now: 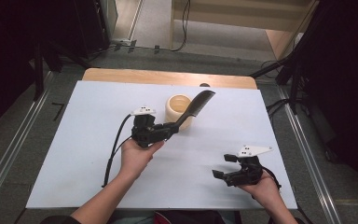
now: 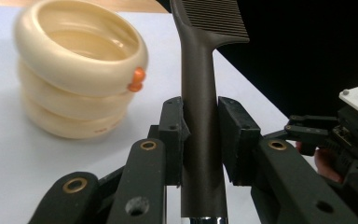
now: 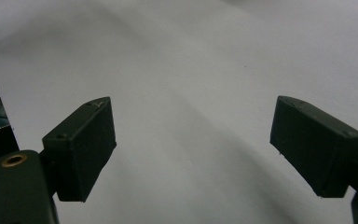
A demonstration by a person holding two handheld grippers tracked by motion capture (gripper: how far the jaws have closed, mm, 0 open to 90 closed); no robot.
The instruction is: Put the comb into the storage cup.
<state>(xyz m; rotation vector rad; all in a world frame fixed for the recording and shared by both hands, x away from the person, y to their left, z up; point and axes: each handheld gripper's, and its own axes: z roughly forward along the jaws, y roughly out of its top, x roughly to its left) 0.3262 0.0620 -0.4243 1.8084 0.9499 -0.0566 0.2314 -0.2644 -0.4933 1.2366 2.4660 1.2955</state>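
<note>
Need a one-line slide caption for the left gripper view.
Left gripper clamps the dark comb by its handle, teeth end up, beside a cream ribbed cup on the white table.

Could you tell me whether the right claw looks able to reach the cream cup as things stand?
Probably yes: the right claw is open and empty, with bare table toward the cream cup, though the comb slants over its rim.

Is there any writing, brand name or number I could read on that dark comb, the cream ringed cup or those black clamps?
No readable text in any view.
Dark plastic comb: plain handle, no lettering.
Cream ring-shaped cup: no print; just a small orange knob on its side, and a faint reddish mark low on its wall, too blurred to read.
Left gripper, right gripper: no labels.
White table cover: blank.
</note>
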